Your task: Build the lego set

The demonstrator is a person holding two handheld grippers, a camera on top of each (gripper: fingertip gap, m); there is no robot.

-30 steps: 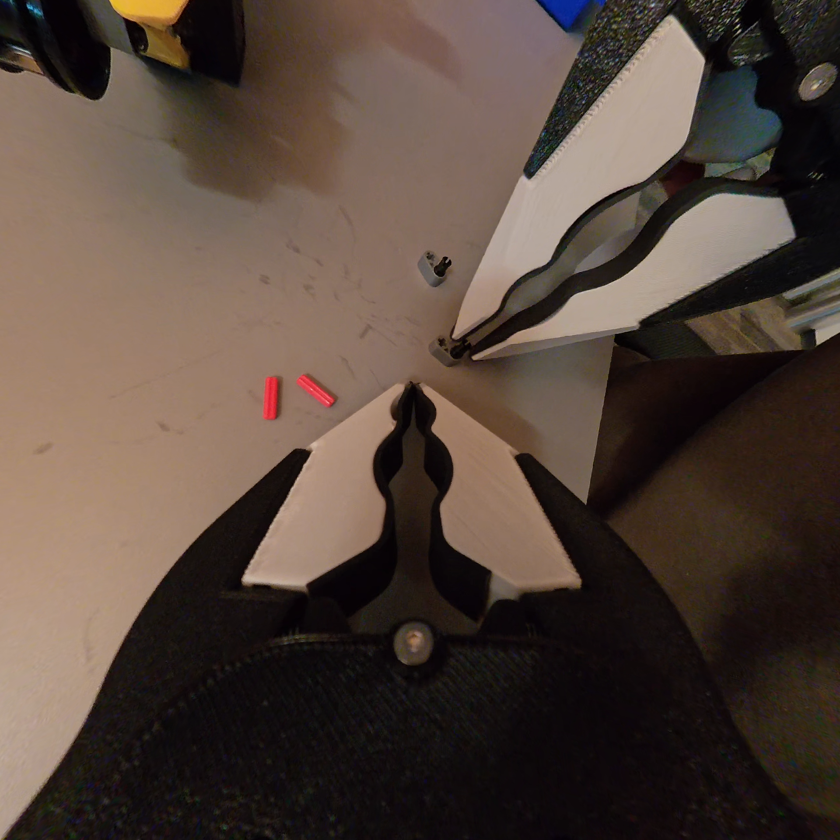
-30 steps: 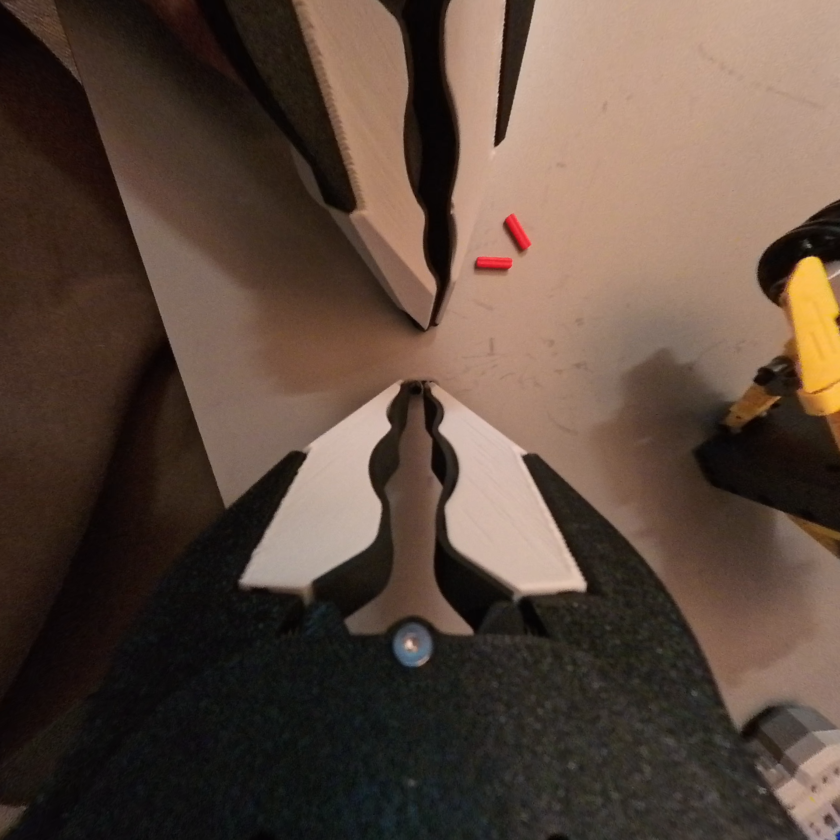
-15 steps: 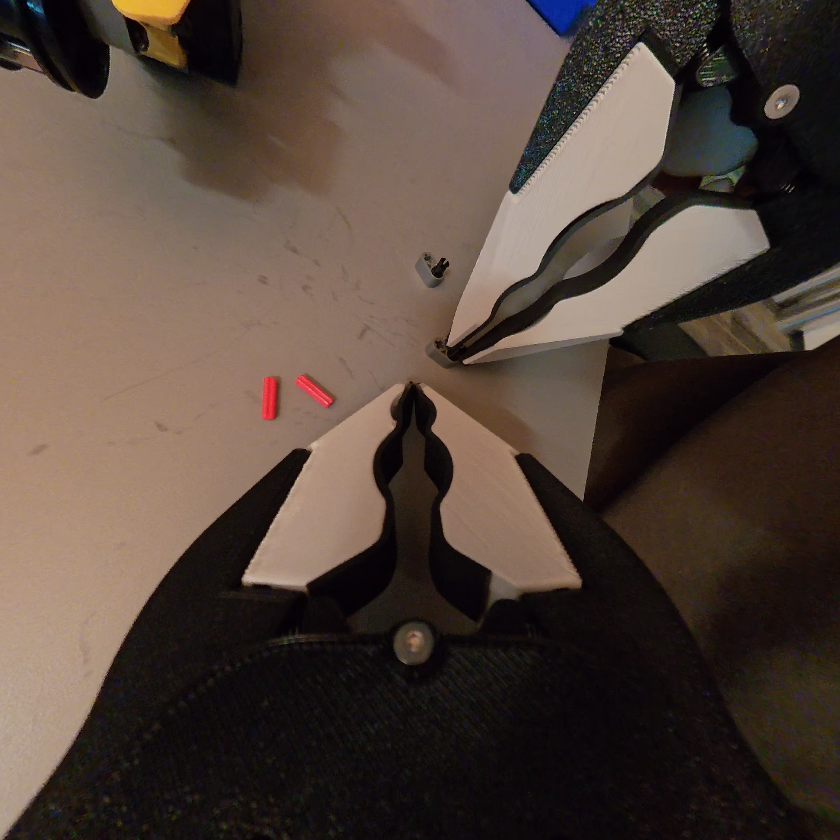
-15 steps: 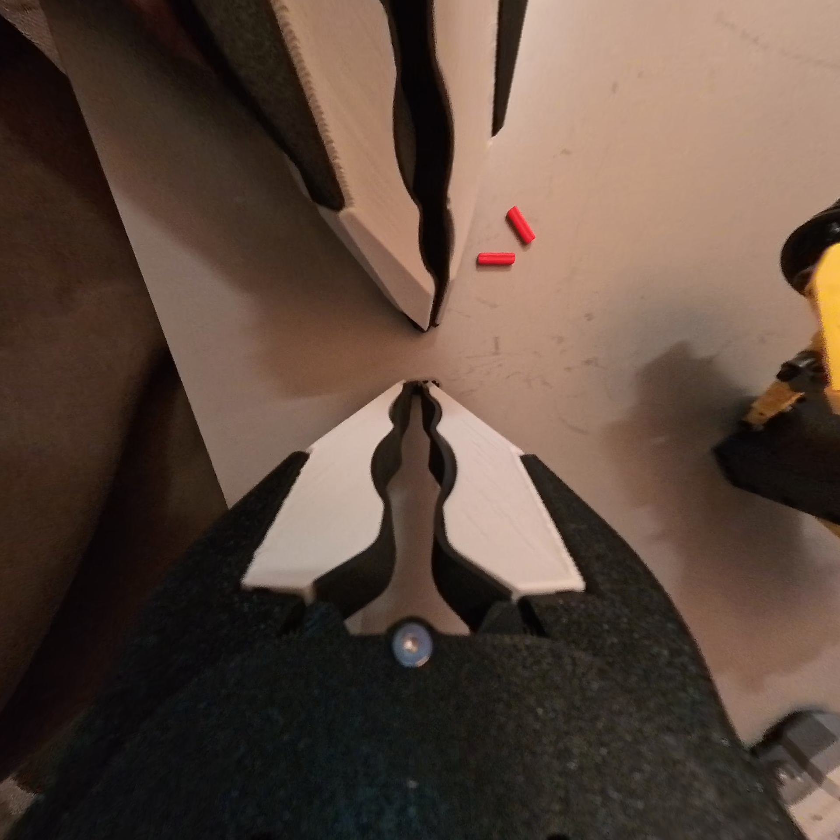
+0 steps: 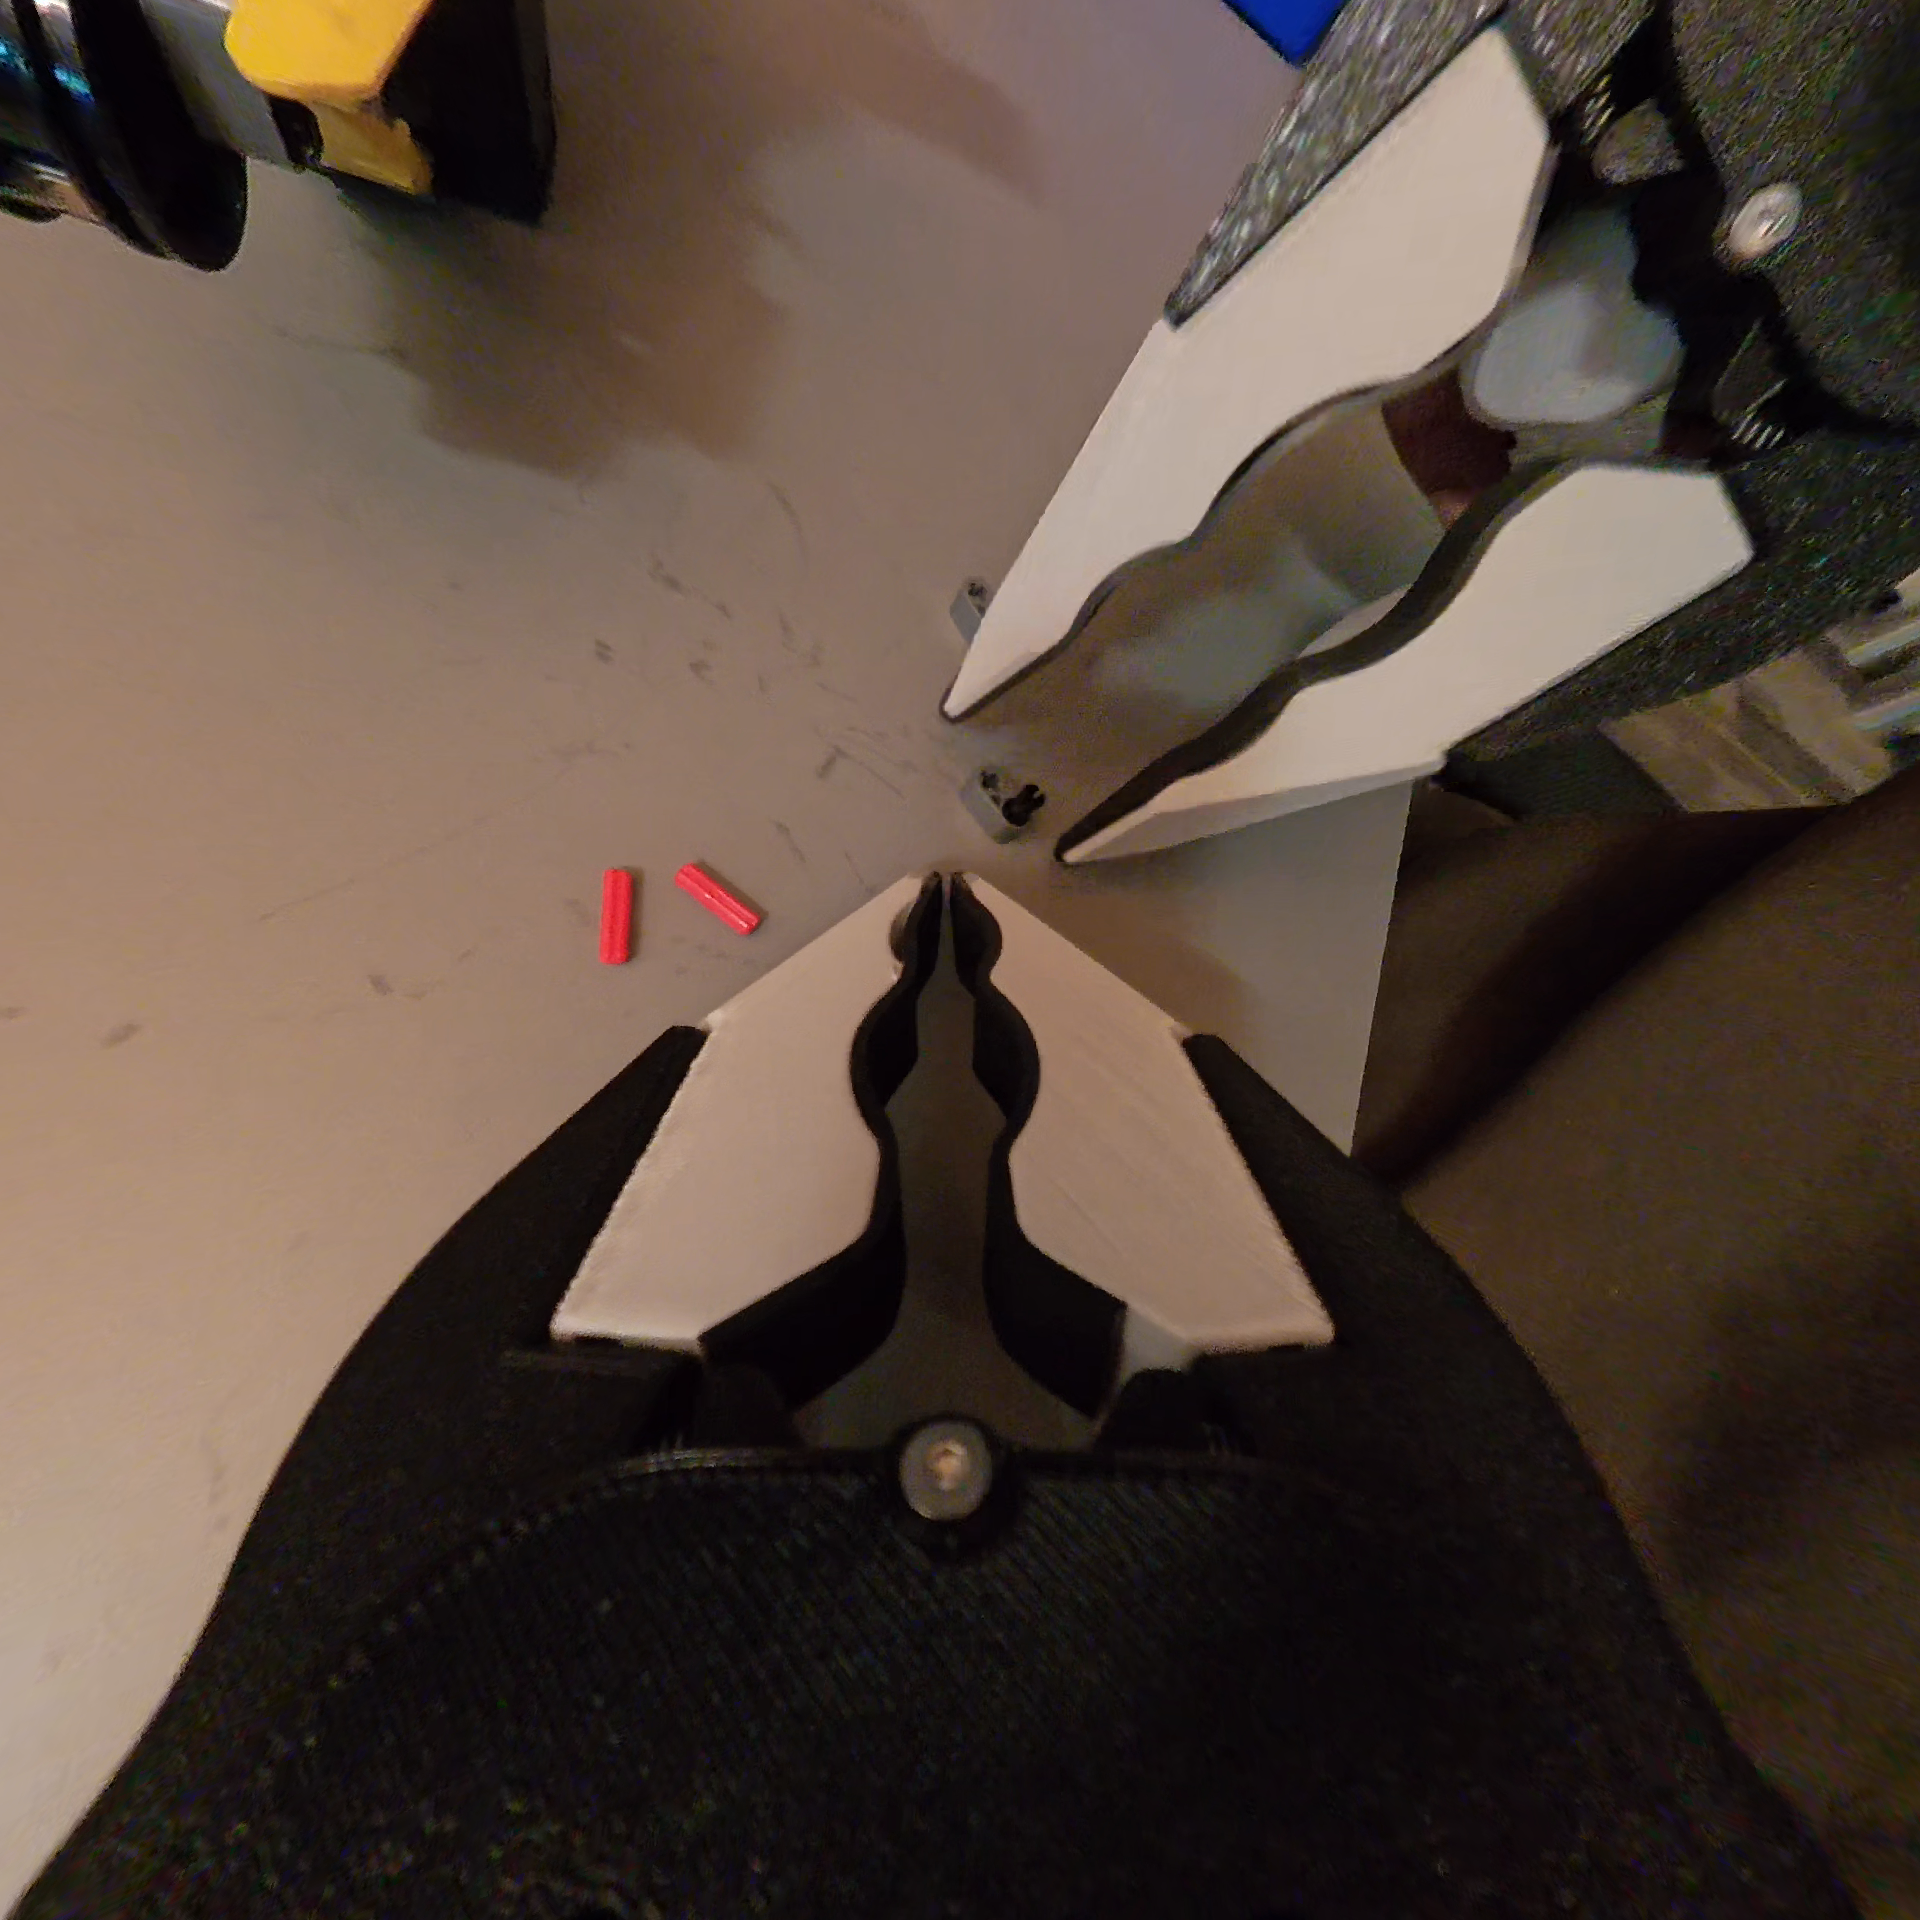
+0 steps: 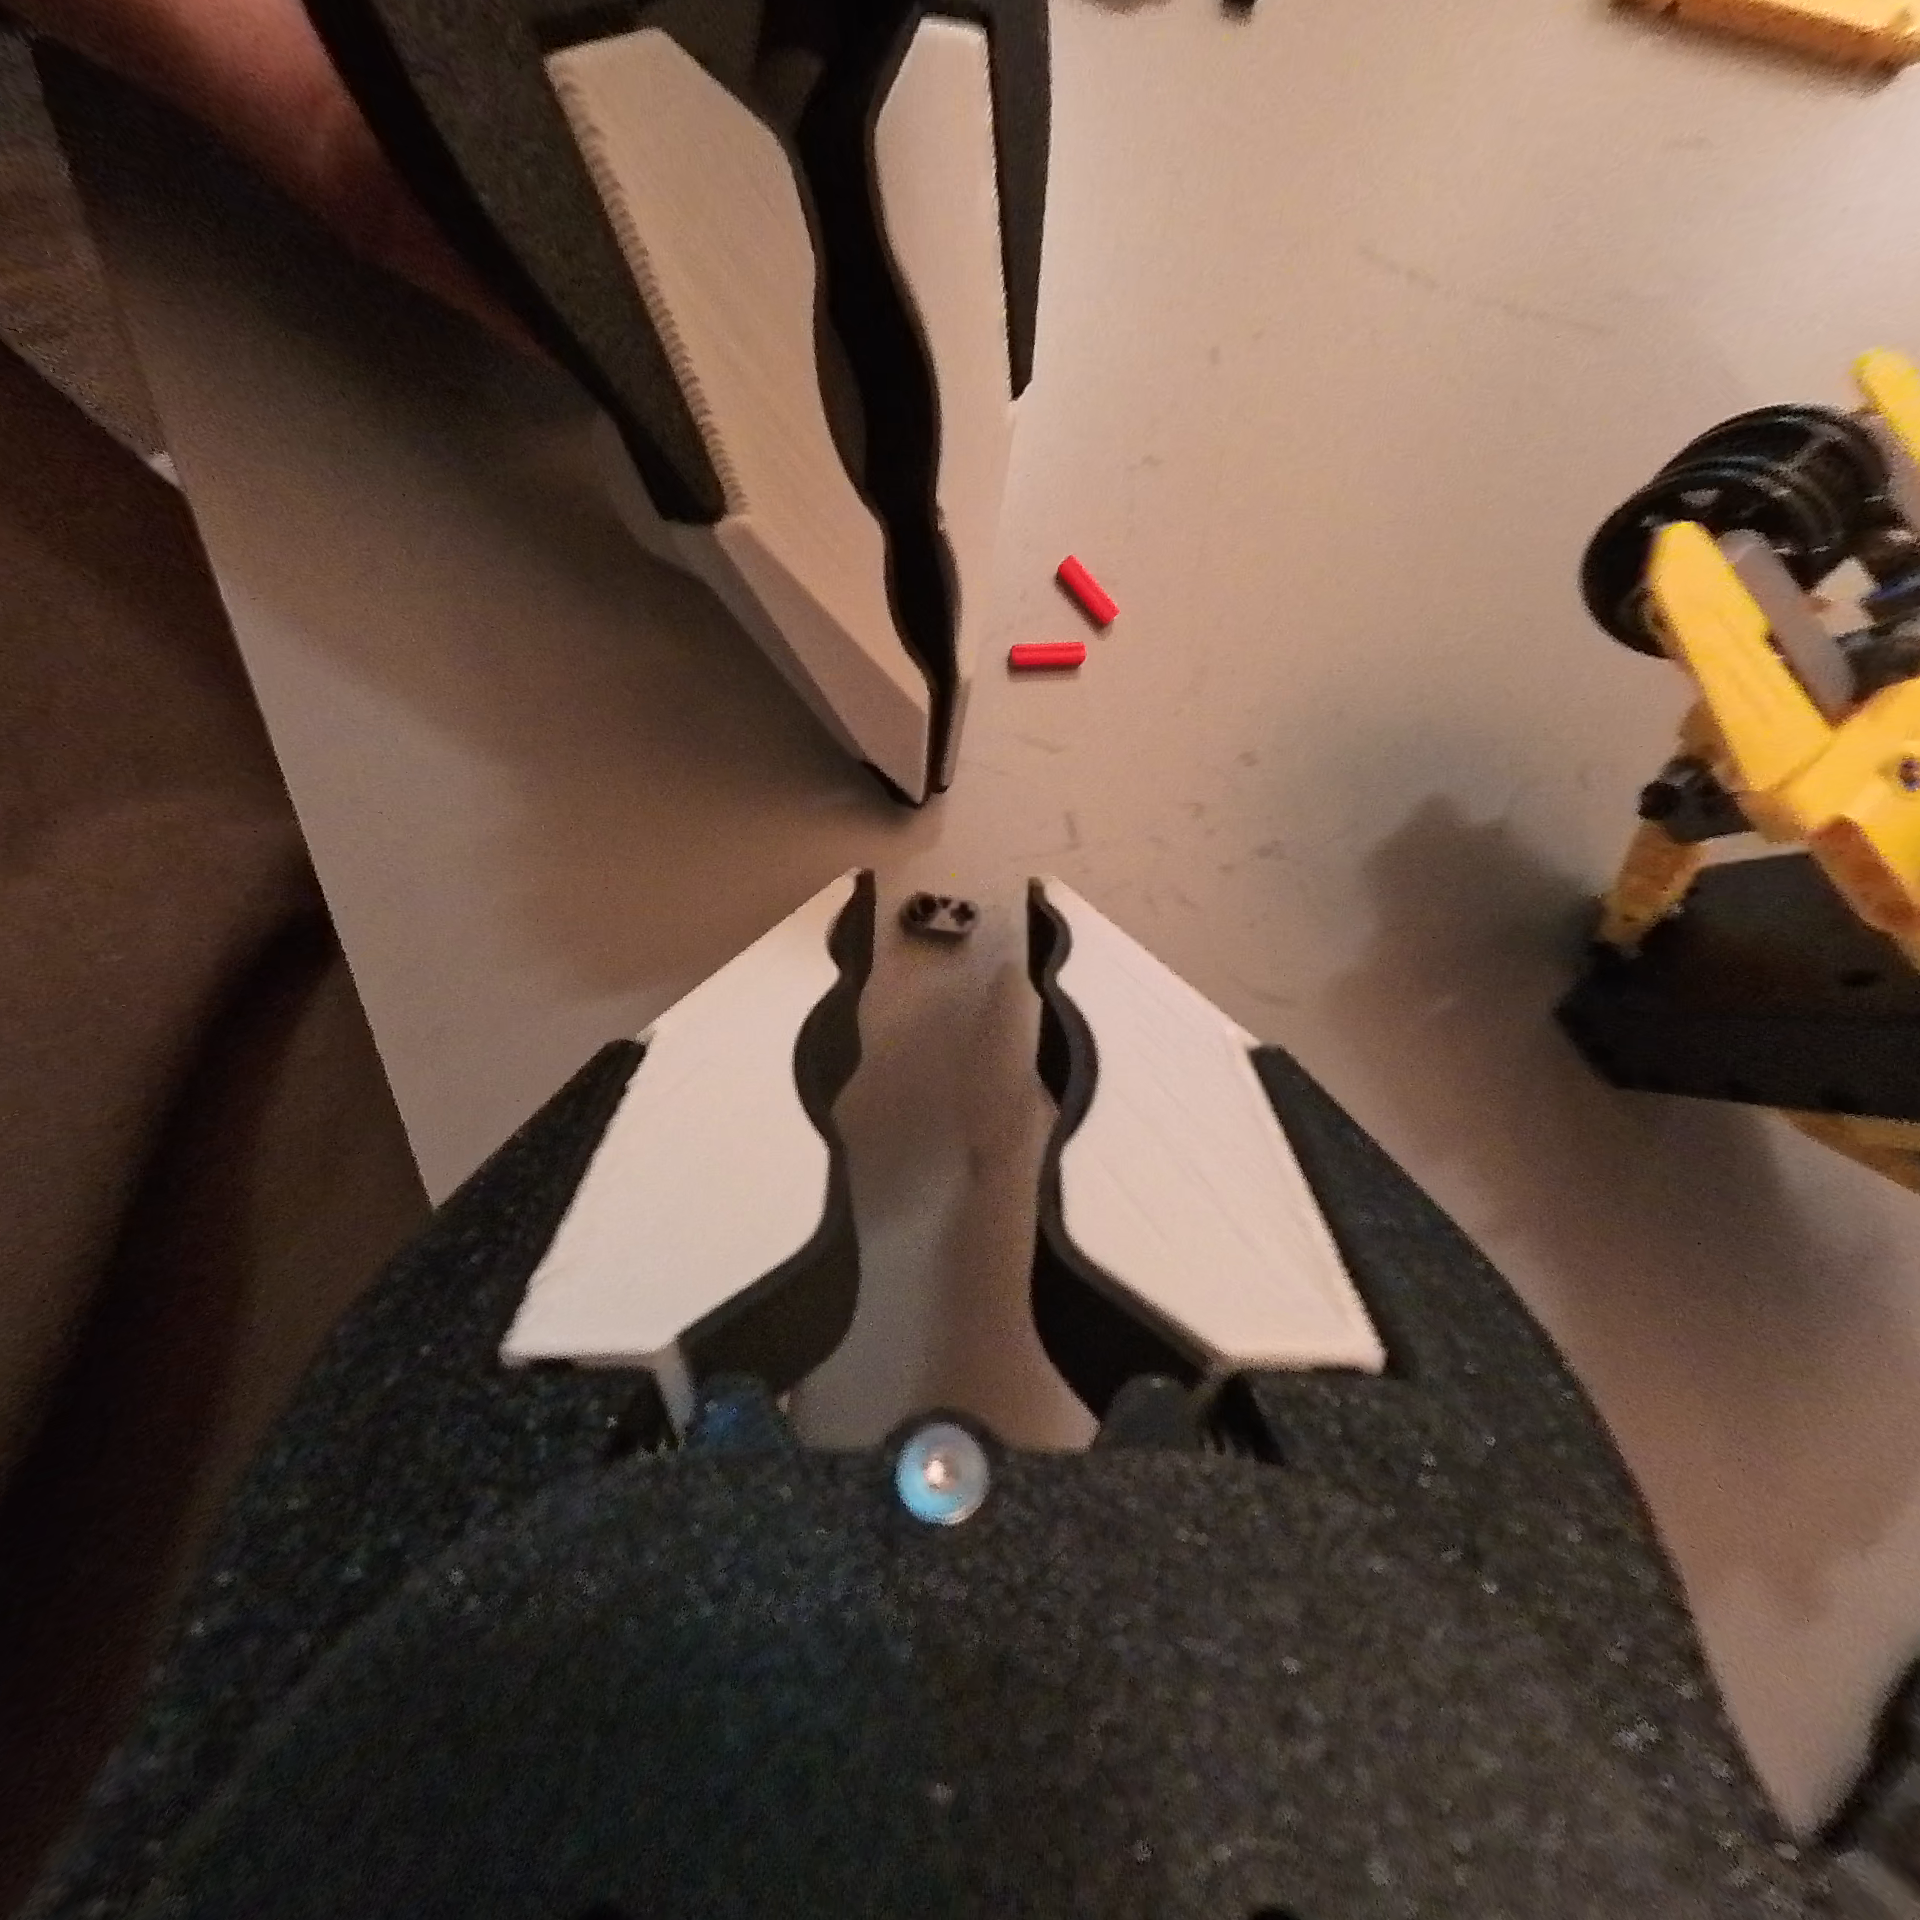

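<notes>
My right gripper (image 6: 948, 885) is open just above the grey table, and a small grey connector piece (image 6: 940, 920) lies loose on the table between its fingertips. In the left wrist view the same gripper (image 5: 1008, 781) comes in from the upper right with that piece (image 5: 1003, 805) by its tips. My left gripper (image 5: 943, 883) is shut with nothing seen in it, its tip just short of the piece; it also shows in the right wrist view (image 6: 930, 790). A second grey piece (image 5: 971, 608) is half hidden behind a right finger. Two red pins (image 5: 616, 916) (image 5: 717, 899) lie left of my left gripper.
A yellow and black brick-built model (image 6: 1766, 727) stands to the right, also seen at top left in the left wrist view (image 5: 312, 94). The table edge (image 5: 1382, 987) runs close beside both grippers, with brown floor beyond. A blue piece (image 5: 1288, 21) sits at the far edge. Left and right tips are no more than a few centimetres apart.
My right gripper was shut on the small grey piece and has opened; the piece now lies on the table between its fingers. The left gripper has stayed shut and hardly moved.
</notes>
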